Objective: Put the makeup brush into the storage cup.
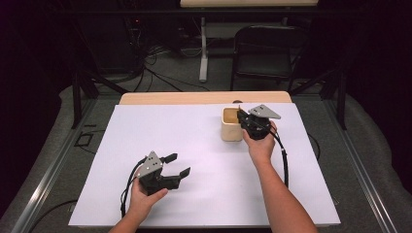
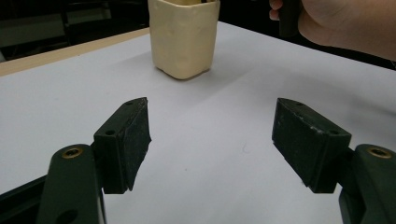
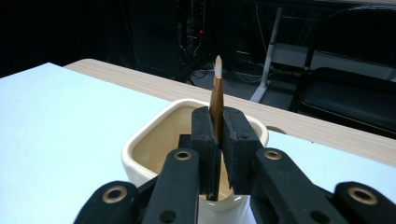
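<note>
I have the right tongs (image 3: pixel 217 140) clenched on a thin brown stick (image 3: pixel 217 93) with a white tip, held upright over the cream cup (image 3: pixel 154 140) on the bench (image 1: pixel 194 145). Lowering and letting go remain, I judge. My left tongs (image 2: pixel 212 140) rest released, well apart.

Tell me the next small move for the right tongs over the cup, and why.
Probably lower a little, then open. The right tongs are shut on a thin brown pen, upright, over the mouth of the cream cup. Its lower end is hidden behind the tongs, so depth inside is unclear. The left tongs rest open, apart.
</note>
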{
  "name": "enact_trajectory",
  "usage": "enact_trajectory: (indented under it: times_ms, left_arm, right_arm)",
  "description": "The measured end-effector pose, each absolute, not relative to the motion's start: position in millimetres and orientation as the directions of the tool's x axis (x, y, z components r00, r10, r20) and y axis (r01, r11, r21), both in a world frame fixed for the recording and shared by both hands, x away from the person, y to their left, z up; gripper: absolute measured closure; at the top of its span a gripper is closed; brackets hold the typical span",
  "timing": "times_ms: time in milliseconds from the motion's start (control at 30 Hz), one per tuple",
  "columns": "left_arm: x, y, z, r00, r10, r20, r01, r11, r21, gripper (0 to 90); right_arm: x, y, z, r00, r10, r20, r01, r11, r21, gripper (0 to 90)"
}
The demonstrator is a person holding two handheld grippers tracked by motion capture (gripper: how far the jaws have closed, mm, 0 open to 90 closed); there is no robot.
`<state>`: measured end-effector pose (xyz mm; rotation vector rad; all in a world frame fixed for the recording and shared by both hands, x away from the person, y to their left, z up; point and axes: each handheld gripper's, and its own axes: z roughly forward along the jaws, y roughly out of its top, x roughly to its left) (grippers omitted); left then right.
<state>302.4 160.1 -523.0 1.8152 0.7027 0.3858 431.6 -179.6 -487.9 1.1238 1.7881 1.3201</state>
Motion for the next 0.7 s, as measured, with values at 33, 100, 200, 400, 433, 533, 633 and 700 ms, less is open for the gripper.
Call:
enact_trajectory:
  times_ms: [33,100,200,400,433,533,633,700]
  left_arm:
    - [302.3,160.0,-523.0,0.772,0.631,-0.075,0.275,-0.226,0.934,28.0]
    - [302.3,160.1,-523.0,0.772,0.631,-0.074,0.275,-0.228,0.934,28.0]
    - [302.4,160.3,-523.0,0.771,0.632,-0.075,0.276,-0.226,0.934,28.0]
    - [302.0,160.5,-522.8,0.765,0.64,-0.071,0.275,-0.224,0.935,28.0]
    - [302.0,160.5,-522.7,0.765,0.64,-0.072,0.275,-0.224,0.935,28.0]
    - [302.4,160.6,-522.8,0.77,0.634,-0.075,0.275,-0.224,0.935,28.0]
    - [302.4,160.3,-523.0,0.771,0.633,-0.075,0.276,-0.225,0.934,28.0]
    - [302.5,160.2,-523.1,0.771,0.632,-0.075,0.276,-0.226,0.934,28.0]
  right_arm:
    - [431.5,-179.3,-487.7,-0.431,0.902,-0.006,0.26,0.131,0.957,83.7]
    - [431.6,-178.9,-488.2,-0.431,0.903,-0.003,0.263,0.129,0.956,83.6]
    - [431.9,-178.8,-489.0,-0.433,0.902,-0.009,0.267,0.138,0.954,83.5]
    - [432.0,-177.5,-491.5,-0.433,0.901,-0.013,0.272,0.144,0.951,83.3]
    - [432.1,-178.0,-492.7,-0.429,0.903,-0.008,0.277,0.141,0.95,83.2]
    - [431.7,-179.8,-495.2,-0.422,0.906,-0.002,0.288,0.137,0.948,82.4]
    - [430.4,-181.7,-496.9,-0.421,0.907,0.007,0.292,0.128,0.948,79.9]
    - [429.6,-183.1,-497.9,-0.422,0.906,0.007,0.296,0.13,0.946,76.7]
